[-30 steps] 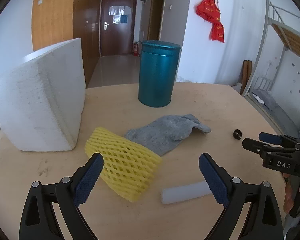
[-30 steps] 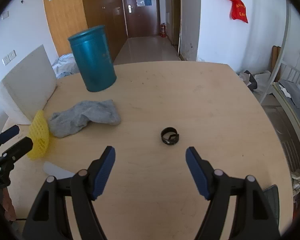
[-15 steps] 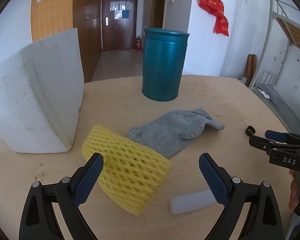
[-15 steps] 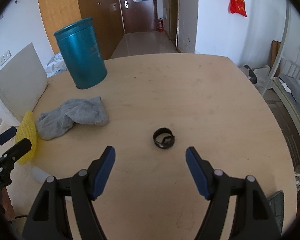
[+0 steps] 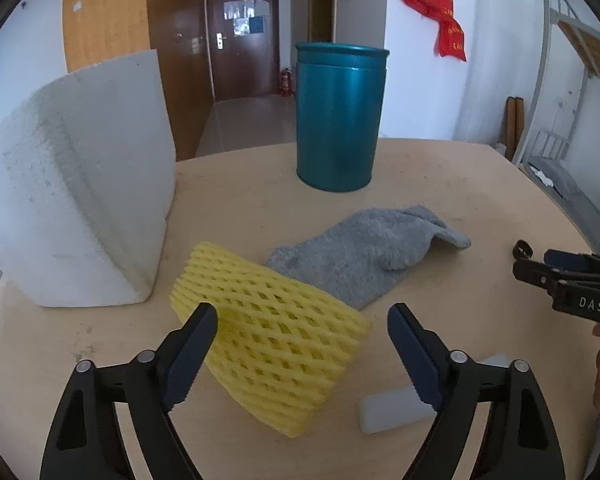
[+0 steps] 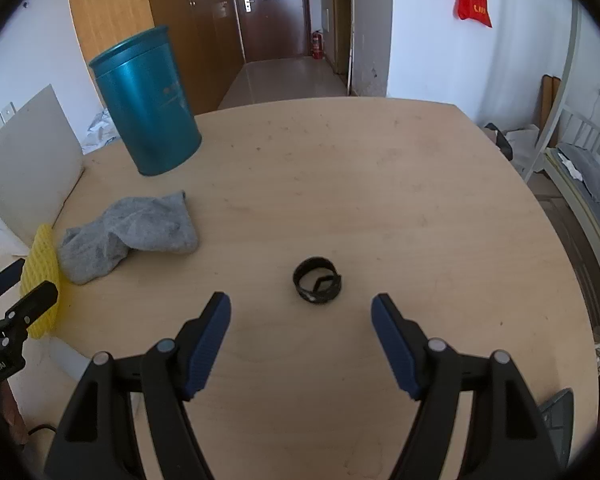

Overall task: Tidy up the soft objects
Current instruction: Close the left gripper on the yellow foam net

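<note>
I hold both hand-held grippers open and empty, the left hand-held gripper (image 5: 302, 342) over the yellow foam mesh sleeve (image 5: 272, 336); the crumpled grey sock (image 5: 364, 252) lies beside it on the worktop (image 6: 380, 184), nothing sorted yet; right hand-held gripper (image 6: 300, 330).

One each — foam net (image 5: 278, 344), sock (image 5: 364, 254), canister (image 5: 338, 120), foam block (image 5: 76, 216), ring (image 6: 317, 280).
</note>
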Action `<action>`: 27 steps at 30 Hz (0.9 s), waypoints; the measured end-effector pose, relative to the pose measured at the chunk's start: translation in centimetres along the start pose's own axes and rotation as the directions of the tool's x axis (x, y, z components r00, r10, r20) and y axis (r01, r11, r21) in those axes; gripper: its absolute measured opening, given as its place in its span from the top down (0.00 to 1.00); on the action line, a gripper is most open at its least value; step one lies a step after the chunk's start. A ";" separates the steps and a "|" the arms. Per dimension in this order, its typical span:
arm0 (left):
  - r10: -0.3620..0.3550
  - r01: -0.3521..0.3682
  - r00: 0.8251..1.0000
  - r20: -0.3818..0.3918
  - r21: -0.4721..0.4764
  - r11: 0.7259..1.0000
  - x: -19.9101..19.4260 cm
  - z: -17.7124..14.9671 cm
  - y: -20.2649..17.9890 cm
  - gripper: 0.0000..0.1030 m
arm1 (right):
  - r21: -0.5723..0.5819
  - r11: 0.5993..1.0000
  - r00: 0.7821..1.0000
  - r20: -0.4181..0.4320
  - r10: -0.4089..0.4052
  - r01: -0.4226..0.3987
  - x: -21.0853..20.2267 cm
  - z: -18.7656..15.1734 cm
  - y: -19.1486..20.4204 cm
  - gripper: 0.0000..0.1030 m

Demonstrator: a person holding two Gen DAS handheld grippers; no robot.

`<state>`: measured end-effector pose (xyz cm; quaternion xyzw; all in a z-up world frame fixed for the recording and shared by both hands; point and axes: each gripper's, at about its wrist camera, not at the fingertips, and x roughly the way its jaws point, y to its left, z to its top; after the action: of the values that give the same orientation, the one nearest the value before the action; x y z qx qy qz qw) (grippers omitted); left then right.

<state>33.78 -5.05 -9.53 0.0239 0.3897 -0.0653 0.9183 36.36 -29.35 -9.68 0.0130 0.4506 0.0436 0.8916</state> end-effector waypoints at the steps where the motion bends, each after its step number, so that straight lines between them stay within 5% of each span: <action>1: 0.005 -0.005 1.000 -0.001 0.002 1.000 0.0 0.0 0.0 0.18 | 0.000 1.000 1.000 0.000 -0.002 0.002 0.0 0.0 0.0 0.26; 11: 0.036 -0.036 0.999 -0.019 0.000 0.999 0.5 0.1 0.5 0.29 | 0.002 1.000 1.000 -0.003 -0.006 0.006 0.5 0.1 0.0 0.26; 20: 0.019 -0.019 0.999 -0.042 -0.003 1.000 0.7 0.0 0.8 0.54 | 0.001 1.000 1.000 -0.004 -0.018 0.018 1.1 0.3 -0.1 0.26; 27: 0.017 -0.018 0.998 -0.052 -0.019 1.000 0.2 -0.2 1.2 0.76 | 0.000 0.999 0.999 0.000 -0.040 0.040 1.0 0.2 -0.2 0.35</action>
<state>33.90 -3.82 -9.79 0.0198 0.4138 -0.0527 0.9086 37.16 -29.50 -10.36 0.0038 0.4509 0.0256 0.8922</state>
